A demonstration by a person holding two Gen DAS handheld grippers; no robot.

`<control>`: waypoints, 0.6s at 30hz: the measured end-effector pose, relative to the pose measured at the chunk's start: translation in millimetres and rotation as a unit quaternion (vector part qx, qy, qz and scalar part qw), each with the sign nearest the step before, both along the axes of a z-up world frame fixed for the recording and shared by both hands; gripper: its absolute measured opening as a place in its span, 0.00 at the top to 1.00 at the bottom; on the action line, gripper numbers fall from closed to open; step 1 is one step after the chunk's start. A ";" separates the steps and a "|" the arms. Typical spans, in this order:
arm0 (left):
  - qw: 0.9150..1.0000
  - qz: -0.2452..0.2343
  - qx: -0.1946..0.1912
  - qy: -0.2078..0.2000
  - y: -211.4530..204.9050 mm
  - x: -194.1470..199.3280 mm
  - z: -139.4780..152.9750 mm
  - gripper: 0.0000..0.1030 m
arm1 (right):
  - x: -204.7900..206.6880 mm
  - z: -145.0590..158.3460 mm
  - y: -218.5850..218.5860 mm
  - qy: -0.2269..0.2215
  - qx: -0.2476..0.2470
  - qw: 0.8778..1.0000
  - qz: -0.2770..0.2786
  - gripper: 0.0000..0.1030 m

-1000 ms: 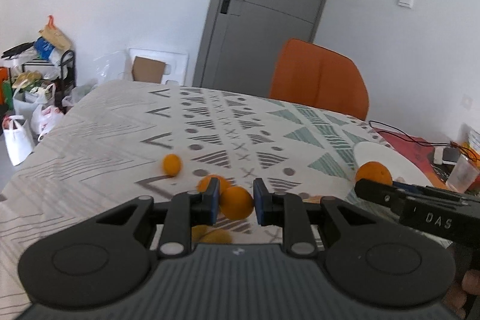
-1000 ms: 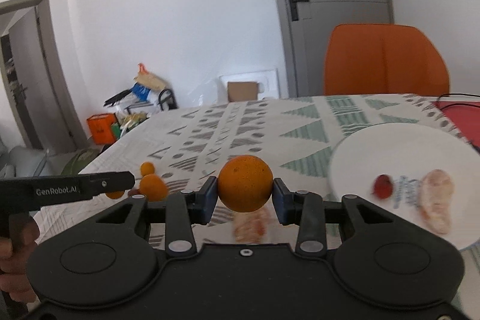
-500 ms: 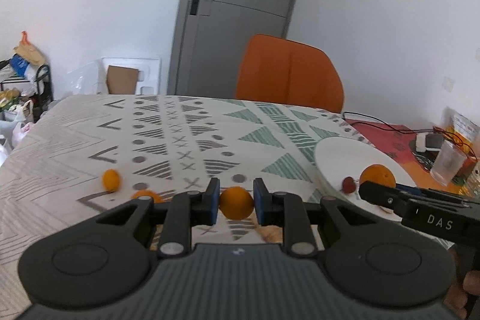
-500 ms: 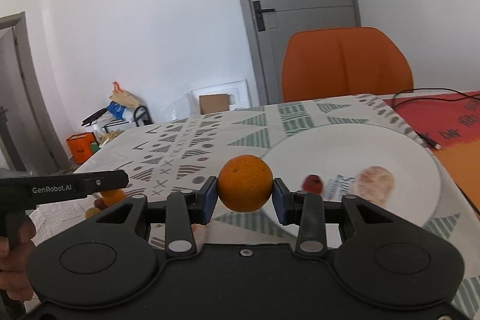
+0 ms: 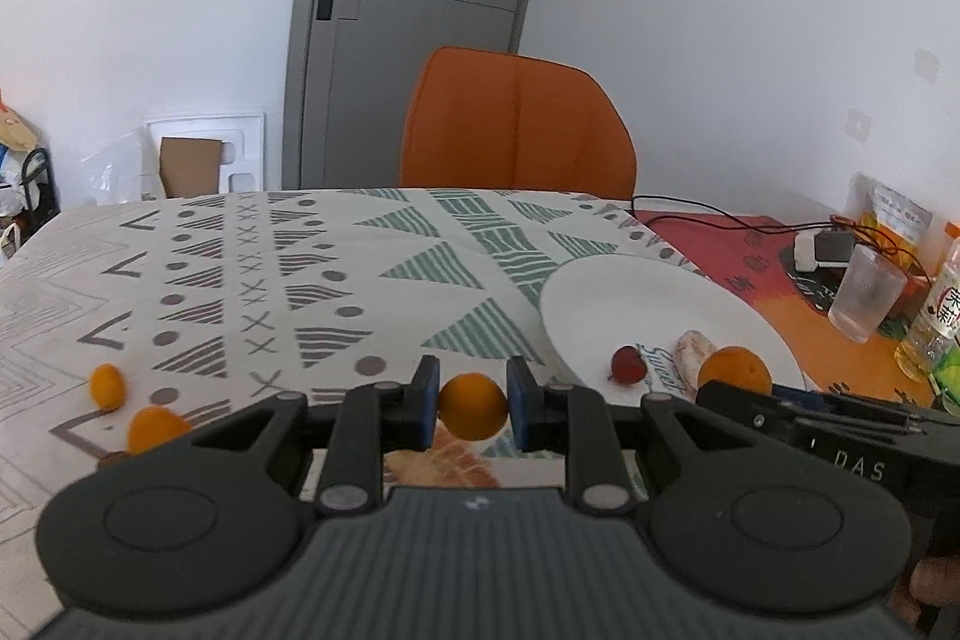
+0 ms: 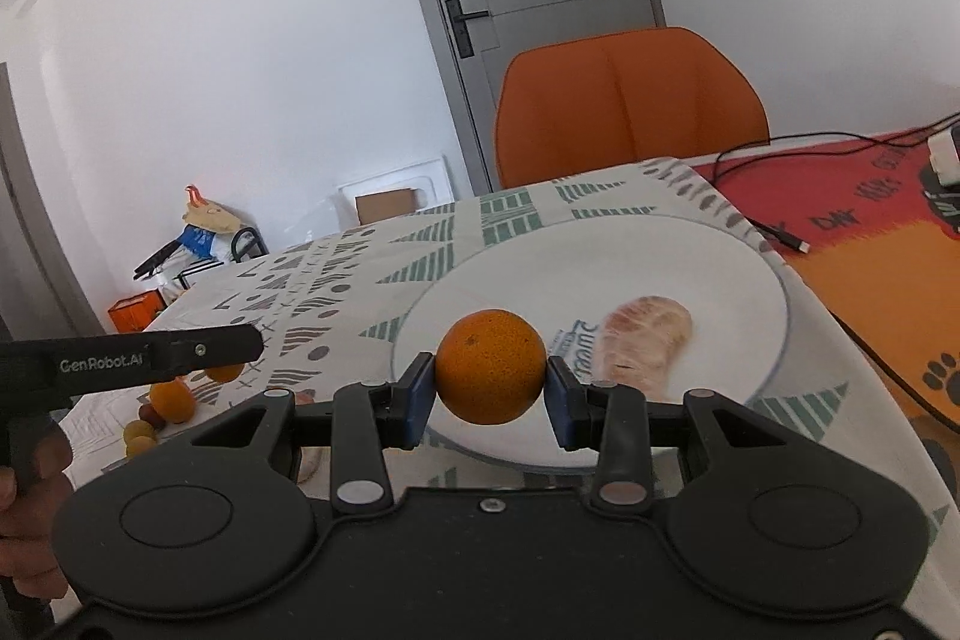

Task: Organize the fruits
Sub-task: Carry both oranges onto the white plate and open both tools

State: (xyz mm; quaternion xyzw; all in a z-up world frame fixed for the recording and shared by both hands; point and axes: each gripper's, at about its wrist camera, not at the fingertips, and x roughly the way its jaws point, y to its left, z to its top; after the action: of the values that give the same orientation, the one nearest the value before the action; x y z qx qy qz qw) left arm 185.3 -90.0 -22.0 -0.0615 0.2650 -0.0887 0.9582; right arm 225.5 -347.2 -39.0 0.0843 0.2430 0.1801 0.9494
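My left gripper is shut on a small orange, held above the patterned tablecloth just left of the white plate. My right gripper is shut on a larger orange over the near part of the plate. On the plate lie a peeled fruit piece and a small red fruit. Two small oranges sit on the cloth at the left. Another peeled piece lies under the left fingers, partly hidden.
An orange chair stands behind the table by a grey door. On the red mat to the right are cables, a plastic cup and a bottle. Small yellow fruits lie near the left table edge.
Both grippers have swung to the right, each still holding its orange. The plate now lies right under the right gripper, and the loose oranges have slid to the left of the views.
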 end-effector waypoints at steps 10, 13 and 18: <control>1.000 -0.018 0.008 0.000 -19.9 15.5 0.8 0.78 | 7.6 -9.5 -9.1 0.012 0.009 1.000 0.000 0.64; 1.000 -0.022 0.009 0.000 -22.7 19.6 -0.7 0.78 | 7.6 -10.2 -12.0 0.013 0.013 1.000 -0.002 0.55; 0.999 -0.035 0.009 0.001 -32.6 26.7 -2.5 0.78 | 4.7 -6.7 -20.8 -0.001 0.013 1.000 -0.018 0.41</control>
State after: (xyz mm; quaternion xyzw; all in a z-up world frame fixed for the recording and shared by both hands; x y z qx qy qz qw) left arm 212.0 -122.6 -24.5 -0.0442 0.2692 -0.1196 0.9546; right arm 230.2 -368.1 -45.8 0.1004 0.2380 0.1665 0.9516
